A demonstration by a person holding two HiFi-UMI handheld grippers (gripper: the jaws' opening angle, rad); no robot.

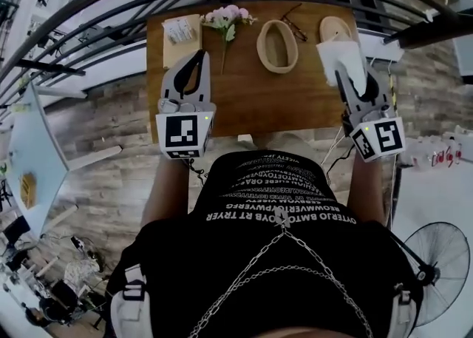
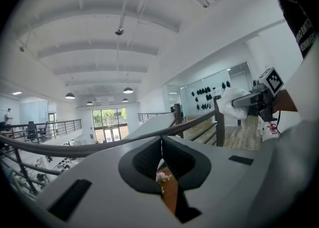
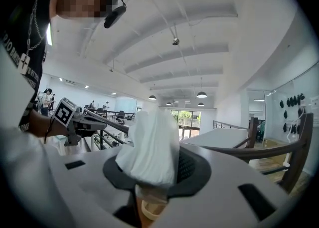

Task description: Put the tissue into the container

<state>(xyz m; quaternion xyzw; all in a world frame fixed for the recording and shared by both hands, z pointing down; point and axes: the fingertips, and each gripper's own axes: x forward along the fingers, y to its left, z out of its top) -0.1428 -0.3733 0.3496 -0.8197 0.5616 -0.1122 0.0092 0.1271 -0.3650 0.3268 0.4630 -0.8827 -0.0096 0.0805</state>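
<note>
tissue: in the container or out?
Out. The right gripper is shut on the tissue, which in the head view sits to the right of the container. Nothing white shows inside the container.

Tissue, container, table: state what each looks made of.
Tissue: thin white paper, matte; it bunches in soft crumpled folds.
Container: probably light wood or bamboo, unvarnished-looking; pale tan, smooth oval wall.
Table: wood or wood veneer, low-sheen brown; faint grain-like streaks.
</note>
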